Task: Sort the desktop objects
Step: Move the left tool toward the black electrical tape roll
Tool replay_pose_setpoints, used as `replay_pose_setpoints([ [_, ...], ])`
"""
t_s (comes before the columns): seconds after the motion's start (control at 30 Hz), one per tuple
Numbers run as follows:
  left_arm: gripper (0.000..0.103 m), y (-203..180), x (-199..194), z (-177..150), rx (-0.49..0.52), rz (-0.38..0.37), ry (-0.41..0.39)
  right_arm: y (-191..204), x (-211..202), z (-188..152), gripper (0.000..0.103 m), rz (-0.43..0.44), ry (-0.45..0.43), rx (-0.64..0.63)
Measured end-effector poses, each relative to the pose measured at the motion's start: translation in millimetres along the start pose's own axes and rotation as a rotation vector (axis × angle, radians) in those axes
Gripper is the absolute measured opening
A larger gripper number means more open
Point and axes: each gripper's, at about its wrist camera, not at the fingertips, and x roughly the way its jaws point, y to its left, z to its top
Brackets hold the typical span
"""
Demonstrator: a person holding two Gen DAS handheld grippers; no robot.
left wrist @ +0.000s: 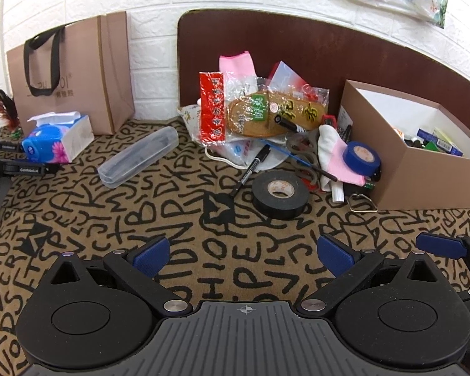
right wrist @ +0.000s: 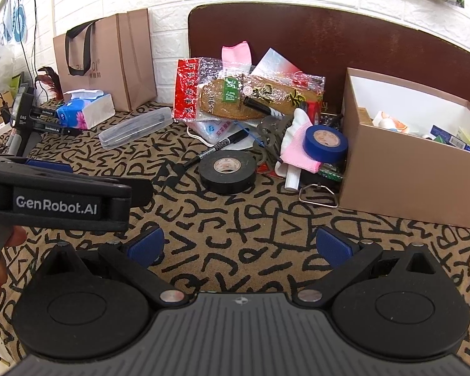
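The black tape roll (left wrist: 279,195) lies flat on the letter-patterned cloth (left wrist: 172,213), at the near edge of a heap of odds and ends. Taking that roll as the landmark: a black marker pen (left wrist: 251,168) lies just behind and left of it, tip pointing toward the near side. Right of the roll, a blue tape roll (left wrist: 361,156) rests on a pink-and-white sock (left wrist: 335,159), and a wire clip (left wrist: 362,203) lies on the cloth just beside the brown box (left wrist: 423,181). That open box stands farther right, with small packets inside it. Behind the roll, a packet of insoles (left wrist: 275,112) in clear wrap leans on the pile with a red packet (left wrist: 212,109) at its left. A clear plastic case (left wrist: 139,156) lies well to the left of the roll, and beyond it a tissue pack (left wrist: 58,139) sits in front of a paper bag (left wrist: 75,75).

The left gripper (left wrist: 243,255) hangs over bare cloth on the near side of the roll, its blue-padded fingers (left wrist: 152,255) spread wide and holding nothing. The right gripper (right wrist: 239,247) is likewise wide apart and empty, near the roll but not touching it; in its view the left gripper's side crosses the left edge.
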Motion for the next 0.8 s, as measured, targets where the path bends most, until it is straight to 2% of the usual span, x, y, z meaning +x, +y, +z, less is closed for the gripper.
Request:
replay_pose_setpoints([
  [0.33,0.103,-2.4,17.3,7.0,0.009,-0.004,0.016,-5.2,13.8,2.7,0.103,0.006,0.017,0.011],
  [0.8,0.102,1.0,52.9,11.0,-0.003,-0.03,0.084,-7.9,38.5,4.8,0.103,0.044,0.036,-0.017],
])
